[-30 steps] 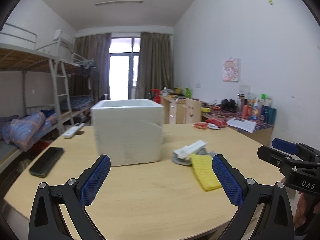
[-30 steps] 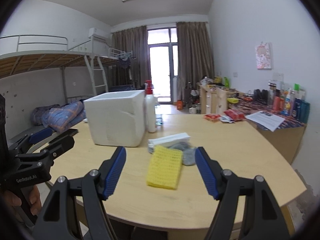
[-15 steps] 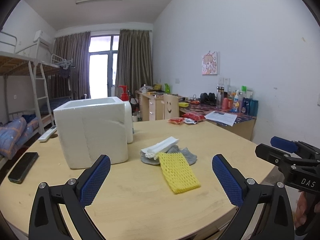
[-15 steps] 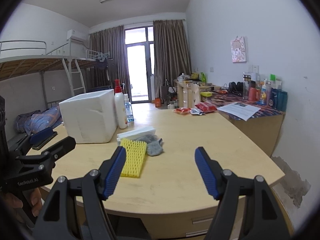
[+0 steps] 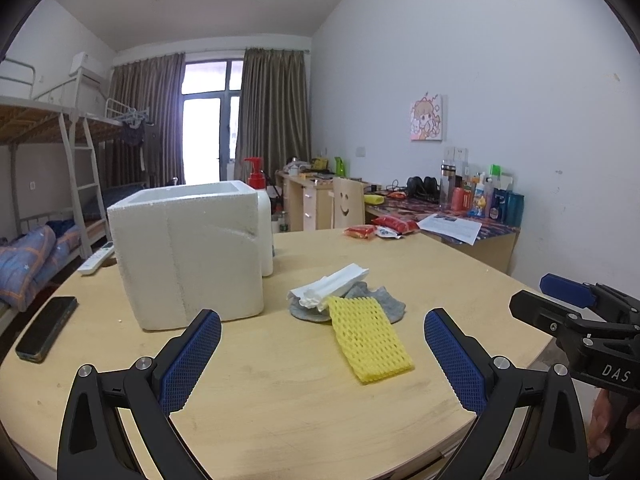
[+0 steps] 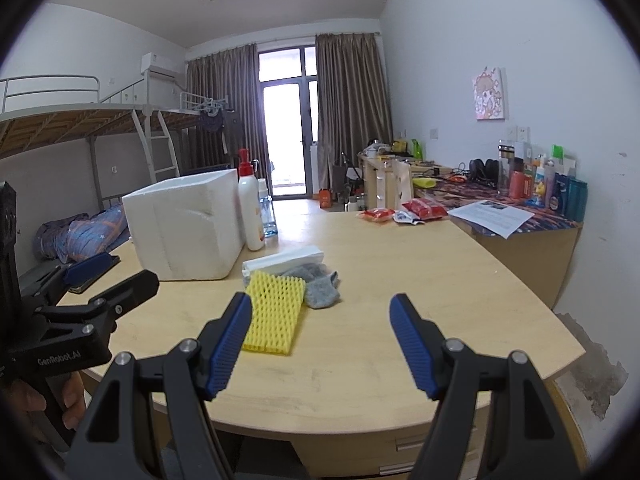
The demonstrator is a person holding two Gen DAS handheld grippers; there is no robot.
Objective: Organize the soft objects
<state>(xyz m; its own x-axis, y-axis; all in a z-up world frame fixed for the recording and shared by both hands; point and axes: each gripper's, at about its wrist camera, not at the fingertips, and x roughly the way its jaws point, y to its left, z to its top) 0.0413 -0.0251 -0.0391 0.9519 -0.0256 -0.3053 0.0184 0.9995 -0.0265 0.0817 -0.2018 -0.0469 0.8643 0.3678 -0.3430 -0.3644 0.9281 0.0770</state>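
A yellow foam net (image 5: 369, 340) (image 6: 275, 314) lies on the round wooden table (image 5: 280, 392). Behind it lie a grey sock (image 5: 384, 306) (image 6: 320, 284) and a white foam sheet (image 5: 330, 286) (image 6: 284, 259), piled together. A white styrofoam box (image 5: 188, 252) (image 6: 186, 226) stands open-topped to their left. My left gripper (image 5: 322, 358) is open and empty, above the table short of the pile. My right gripper (image 6: 320, 344) is open and empty, just right of the yellow net's near end. Each gripper shows at the edge of the other's view.
A white pump bottle with a red top (image 6: 250, 208) and a water bottle (image 6: 269, 216) stand behind the box. A black phone (image 5: 46, 334) and a remote (image 5: 96, 262) lie at the table's left. Snack packs (image 6: 400, 212) lie at the far edge. A cluttered desk (image 6: 520, 204) stands along the right wall.
Both views have swung: the left one turned right, then eased back left. The right one turned right, then crept in on the pile. Both grippers stayed open and empty.
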